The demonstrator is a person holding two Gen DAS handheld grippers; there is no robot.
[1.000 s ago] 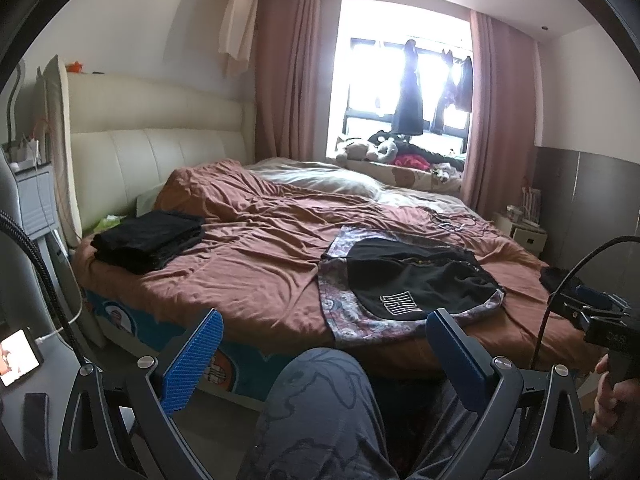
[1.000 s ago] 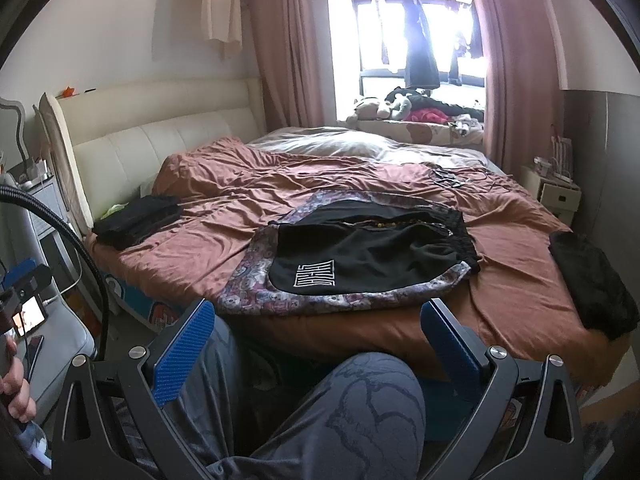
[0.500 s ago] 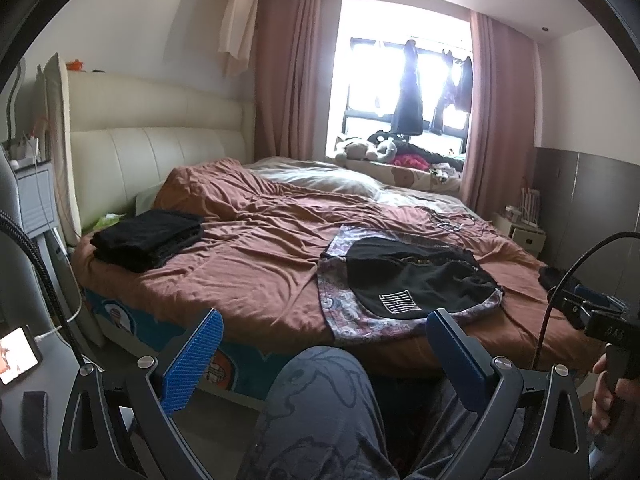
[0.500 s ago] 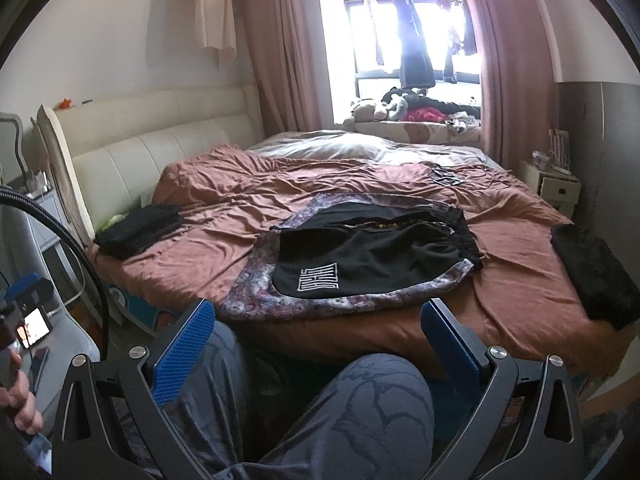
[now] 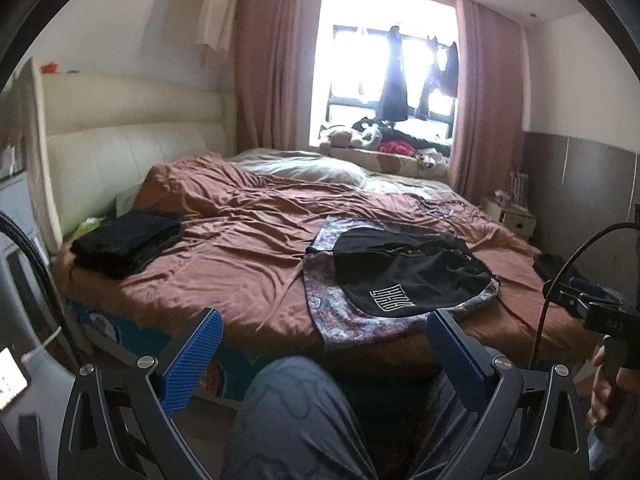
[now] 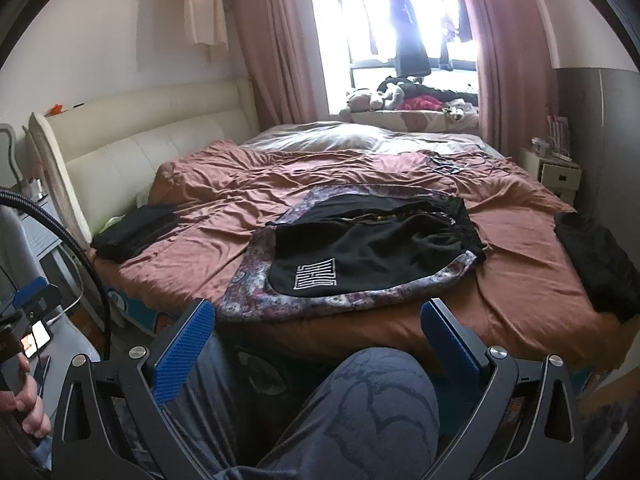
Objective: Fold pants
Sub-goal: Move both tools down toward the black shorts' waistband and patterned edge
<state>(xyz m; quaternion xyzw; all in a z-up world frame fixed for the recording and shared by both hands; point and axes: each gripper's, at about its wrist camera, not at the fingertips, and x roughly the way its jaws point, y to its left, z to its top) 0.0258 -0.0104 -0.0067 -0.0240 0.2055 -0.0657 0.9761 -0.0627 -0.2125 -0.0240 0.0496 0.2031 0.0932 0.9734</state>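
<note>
Black shorts with a white logo [image 5: 404, 276] [image 6: 372, 248] lie spread flat on a patterned purple cloth [image 5: 340, 316] [image 6: 256, 296] near the front edge of the bed. My left gripper [image 5: 324, 344] is open with nothing between its blue pads, hovering short of the bed above the person's knee [image 5: 292, 408]. Just as wide open and holding nothing, my right gripper [image 6: 320, 336] hangs in front of the bed edge, the shorts just beyond its fingertips. In the left wrist view the right-hand tool [image 5: 600, 312] shows at the right edge.
A brown sheet covers the bed [image 5: 240, 264]. A folded black stack [image 5: 128, 240] [image 6: 136, 232] lies at its left end by the cream headboard. Another black garment [image 6: 596, 256] lies at the right end. A small nightstand [image 6: 558, 172] stands at the right wall.
Both grippers have edged forward toward the bed, so the shorts look slightly larger and closer. Both stay wide open; nothing on the bed has moved.
</note>
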